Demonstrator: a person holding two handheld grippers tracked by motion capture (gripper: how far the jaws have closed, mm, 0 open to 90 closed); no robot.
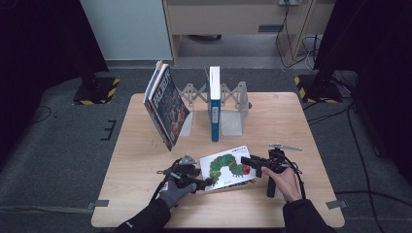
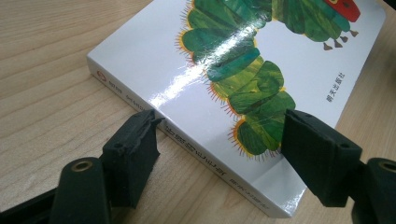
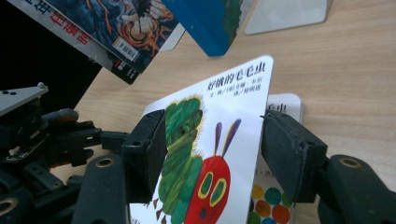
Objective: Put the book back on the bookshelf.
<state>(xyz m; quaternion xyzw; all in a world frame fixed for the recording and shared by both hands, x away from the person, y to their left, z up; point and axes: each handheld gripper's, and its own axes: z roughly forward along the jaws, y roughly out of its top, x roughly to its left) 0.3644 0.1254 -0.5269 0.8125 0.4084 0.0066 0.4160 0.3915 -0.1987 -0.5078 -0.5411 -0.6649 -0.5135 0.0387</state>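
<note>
Caterpillar book (image 1: 227, 167) cover between right hand-held gripper (image 3: 212, 149) pads, lifted.

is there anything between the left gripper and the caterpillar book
Nothing visible. The left gripper already straddles the caterpillar book's near spine corner on the wooden table, one jaw beside the spine, the other over the cover.

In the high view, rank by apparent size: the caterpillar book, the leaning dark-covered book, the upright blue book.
1. leaning dark-covered book
2. caterpillar book: close to it in size, so their order is unsure
3. upright blue book, seen nearly edge-on, so it looks slimmest
</note>
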